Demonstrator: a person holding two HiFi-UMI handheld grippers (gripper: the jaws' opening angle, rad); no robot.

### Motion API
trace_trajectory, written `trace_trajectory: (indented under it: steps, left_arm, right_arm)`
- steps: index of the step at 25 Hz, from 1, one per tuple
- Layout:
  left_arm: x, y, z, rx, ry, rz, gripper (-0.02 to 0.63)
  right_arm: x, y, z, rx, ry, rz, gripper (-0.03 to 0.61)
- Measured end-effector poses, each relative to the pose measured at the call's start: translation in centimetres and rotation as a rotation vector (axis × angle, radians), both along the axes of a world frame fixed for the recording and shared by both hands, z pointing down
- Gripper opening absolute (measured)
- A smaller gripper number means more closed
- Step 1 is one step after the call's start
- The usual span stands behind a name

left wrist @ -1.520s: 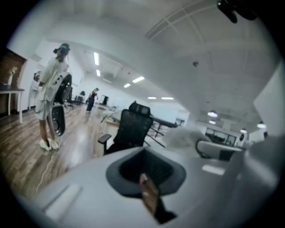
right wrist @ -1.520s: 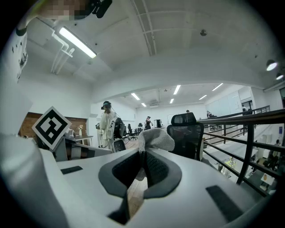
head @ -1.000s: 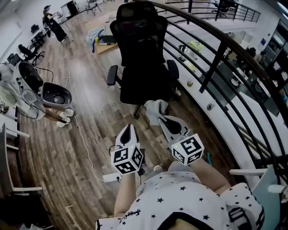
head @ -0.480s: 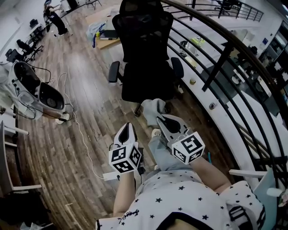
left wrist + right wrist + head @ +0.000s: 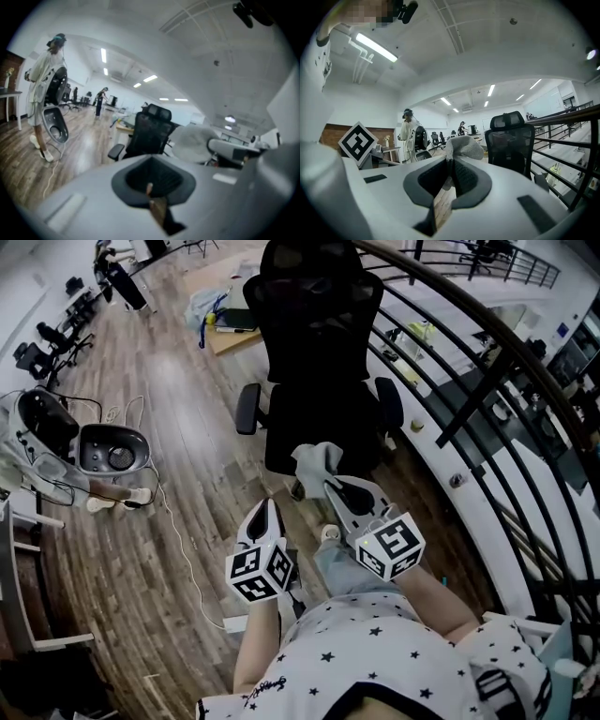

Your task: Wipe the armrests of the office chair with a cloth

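The black mesh office chair (image 5: 319, 352) stands ahead of me on the wood floor, its left armrest (image 5: 247, 409) and right armrest (image 5: 389, 405) sticking out at the sides. My right gripper (image 5: 330, 484) is shut on a crumpled grey cloth (image 5: 316, 460), held in front of the seat and between the armrests. In the right gripper view the cloth (image 5: 464, 146) bunches over the jaws, left of the chair (image 5: 511, 140). My left gripper (image 5: 270, 508) hangs lower left of the cloth, jaws together, holding nothing. The left gripper view shows the chair (image 5: 150, 131) and cloth (image 5: 192, 143).
A black curved railing (image 5: 487, 362) runs close along the right side of the chair. A grey pod-shaped device (image 5: 112, 448) with a trailing white cable (image 5: 178, 549) lies on the floor at left. Behind the chair is a low wooden desk (image 5: 225, 334). People stand far back.
The chair has drawn nearer and sits lower in the head view. The right gripper with the cloth has come up to the front of the seat; the left gripper has barely shifted.
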State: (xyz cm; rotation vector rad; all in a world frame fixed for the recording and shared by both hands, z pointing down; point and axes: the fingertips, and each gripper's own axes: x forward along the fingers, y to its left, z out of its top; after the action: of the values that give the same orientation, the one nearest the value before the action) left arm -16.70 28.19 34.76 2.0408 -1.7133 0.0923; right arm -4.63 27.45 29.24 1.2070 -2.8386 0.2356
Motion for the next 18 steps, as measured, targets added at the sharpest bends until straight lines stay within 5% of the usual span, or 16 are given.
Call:
trace_trajectory:
  steps: [18]
  left_arm:
    - [-3.9,-18.8,-0.4,0.006,0.002,-0.061,0.005]
  right_arm:
    - [-2.8,-19.1,-0.1,0.009,0.012,-0.051,0.028]
